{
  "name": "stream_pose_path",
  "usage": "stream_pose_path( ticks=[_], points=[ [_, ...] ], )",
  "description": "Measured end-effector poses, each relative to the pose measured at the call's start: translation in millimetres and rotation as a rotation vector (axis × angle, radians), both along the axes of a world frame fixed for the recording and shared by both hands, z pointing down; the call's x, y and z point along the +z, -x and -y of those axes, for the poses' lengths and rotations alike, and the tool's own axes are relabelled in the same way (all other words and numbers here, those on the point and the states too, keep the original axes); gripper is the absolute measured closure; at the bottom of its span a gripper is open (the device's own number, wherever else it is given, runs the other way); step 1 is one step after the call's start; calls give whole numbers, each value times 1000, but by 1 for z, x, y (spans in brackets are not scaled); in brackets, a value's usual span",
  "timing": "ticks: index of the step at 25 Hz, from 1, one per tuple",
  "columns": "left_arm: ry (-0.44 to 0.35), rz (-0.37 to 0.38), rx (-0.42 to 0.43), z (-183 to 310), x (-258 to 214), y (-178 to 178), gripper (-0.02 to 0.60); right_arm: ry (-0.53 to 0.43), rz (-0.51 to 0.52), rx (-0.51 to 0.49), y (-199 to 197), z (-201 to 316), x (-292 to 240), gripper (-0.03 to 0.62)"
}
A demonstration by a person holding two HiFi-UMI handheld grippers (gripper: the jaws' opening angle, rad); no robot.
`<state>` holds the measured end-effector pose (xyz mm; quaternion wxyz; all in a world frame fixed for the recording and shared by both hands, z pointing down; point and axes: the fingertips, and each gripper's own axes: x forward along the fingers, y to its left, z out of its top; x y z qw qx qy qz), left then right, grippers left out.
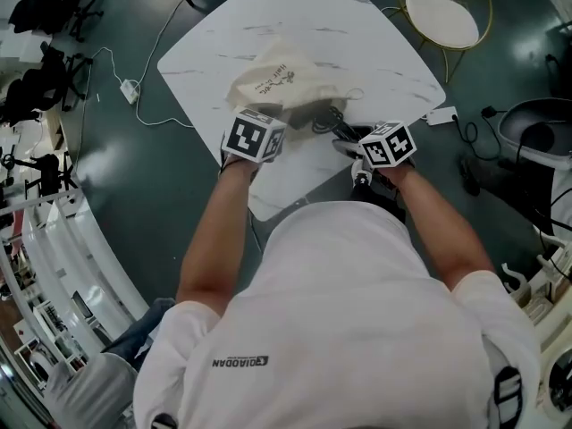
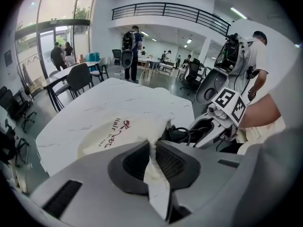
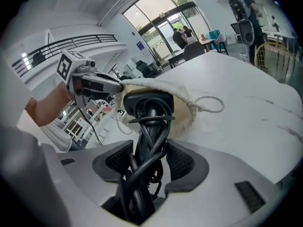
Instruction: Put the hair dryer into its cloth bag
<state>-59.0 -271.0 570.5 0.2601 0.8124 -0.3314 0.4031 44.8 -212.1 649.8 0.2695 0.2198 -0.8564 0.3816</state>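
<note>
A cream cloth bag (image 1: 273, 80) with red and dark print lies on the white marble table (image 1: 375, 52). My left gripper (image 2: 154, 148) is shut on a fold of the bag's rim (image 2: 152, 141) and holds its mouth up. The black hair dryer (image 3: 147, 105) has its cord wound round the handle. Its head sits at the bag's opening. My right gripper (image 3: 149, 160) is shut on the handle and cord. The bag's drawstring (image 3: 211, 103) loops loose on the table. In the head view both marker cubes hide the jaws, with the dryer (image 1: 326, 119) between them.
A gold wire chair (image 1: 442, 16) with a white cushion stands beyond the table's far right corner. A power adapter (image 1: 130, 89) and cables lie on the dark floor at left, and a white plug (image 1: 441, 116) at right. The table's near edge (image 1: 268, 208) is just before the person's body.
</note>
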Motion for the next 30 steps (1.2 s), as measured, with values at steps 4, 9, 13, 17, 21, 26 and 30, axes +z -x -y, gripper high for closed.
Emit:
stream_pose_path(
  ticks=[4,9,13,17,21,26,30],
  points=[
    [9,-16,-7,-4,-1,0,520,-59,-74,-52,12,11,4,356],
    [13,-47,-40,-9,1,-3,520,-109,-123,-72,26,26,13,356],
    [12,-58,-67,-9,0,1,520,-188,-172,-95,43,42,15,356],
    [14,-87,-86,-12,2,-1,520,-232,-207,-96,54,55,27,355],
    [10,-111,-106,-12,-2,-1,520,-239,-192,-65,67,65,30,355],
    [6,-120,-123,-13,-3,3,520,-278,-198,-70,84,75,33,355],
    [8,-124,-138,-15,2,6,520,-310,-197,-87,96,81,39,353]
  ],
)
